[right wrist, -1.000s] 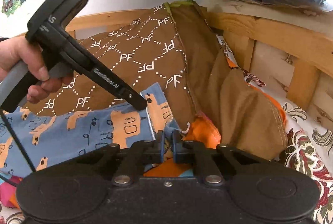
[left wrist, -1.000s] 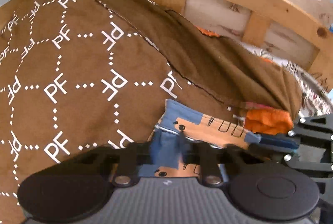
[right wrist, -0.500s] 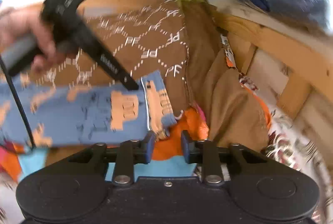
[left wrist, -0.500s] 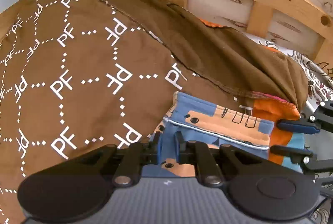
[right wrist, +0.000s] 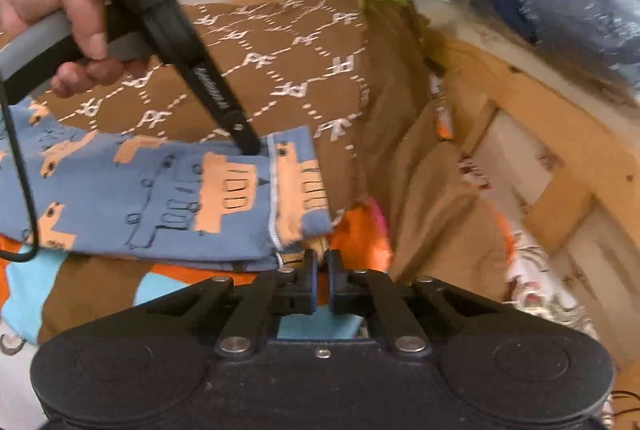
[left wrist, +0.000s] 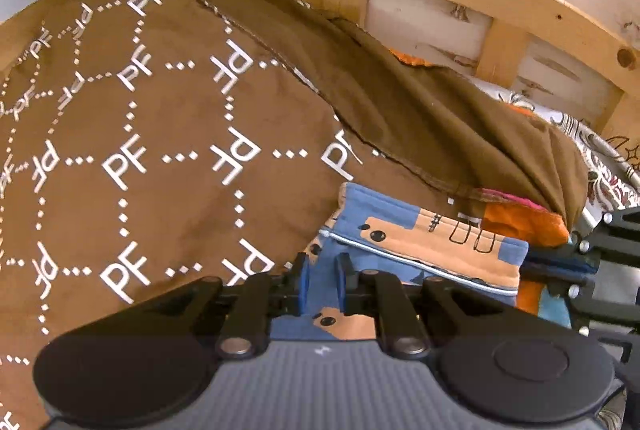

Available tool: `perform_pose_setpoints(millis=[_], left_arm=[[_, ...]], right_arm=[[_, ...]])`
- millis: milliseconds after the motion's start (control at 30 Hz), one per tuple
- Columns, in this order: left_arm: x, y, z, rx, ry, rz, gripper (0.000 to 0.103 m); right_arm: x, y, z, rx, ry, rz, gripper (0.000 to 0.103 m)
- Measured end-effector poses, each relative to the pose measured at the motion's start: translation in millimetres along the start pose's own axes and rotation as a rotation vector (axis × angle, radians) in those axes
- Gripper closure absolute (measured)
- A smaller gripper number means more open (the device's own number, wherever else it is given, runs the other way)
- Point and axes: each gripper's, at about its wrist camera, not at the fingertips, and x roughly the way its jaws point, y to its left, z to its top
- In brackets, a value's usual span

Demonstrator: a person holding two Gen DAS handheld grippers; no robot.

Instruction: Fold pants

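Both claws are at the pants' waistband end now. Our left claw (left wrist: 321, 280) has parted a little since half a second ago, when it was pinched on the blue cloth; the pants (left wrist: 404, 250) lie between its pads, but we cannot tell whether they are gripped. Our right claw (right wrist: 321, 270), which stood apart a moment back, has drawn nearly closed just beside the waistband corner, and whether it has cloth in it is hidden.

We judge this a re-grip: the folded-over end has been laid down and one side let go, so the fold seems partly made.

Those pants (right wrist: 168, 190), blue with orange vehicles, lie flat on the brown sheet (left wrist: 160, 158), their waistband towards the wooden frame (left wrist: 500, 2).

On that sheet, white "PF" repeats inside dotted hexagons. Small lettering on the left claw's arm is too blurred to read.
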Motion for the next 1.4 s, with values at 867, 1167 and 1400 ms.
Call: perform_pose_setpoints(millis=[867, 1167, 1400], left_arm=[[-191, 51, -273, -0.324, 0.051, 0.225, 0.033], [-233, 130, -233, -0.296, -0.02, 0.334, 0.034], [-195, 197, -237, -0.398, 0.139, 0.231, 0.039]], right_arm=[[11, 54, 12, -0.169, 0.032, 0.029, 0.033], [0, 109, 69, -0.24, -0.122, 0.416, 0.03], [49, 197, 148, -0.4, -0.086, 0.858, 0.046]])
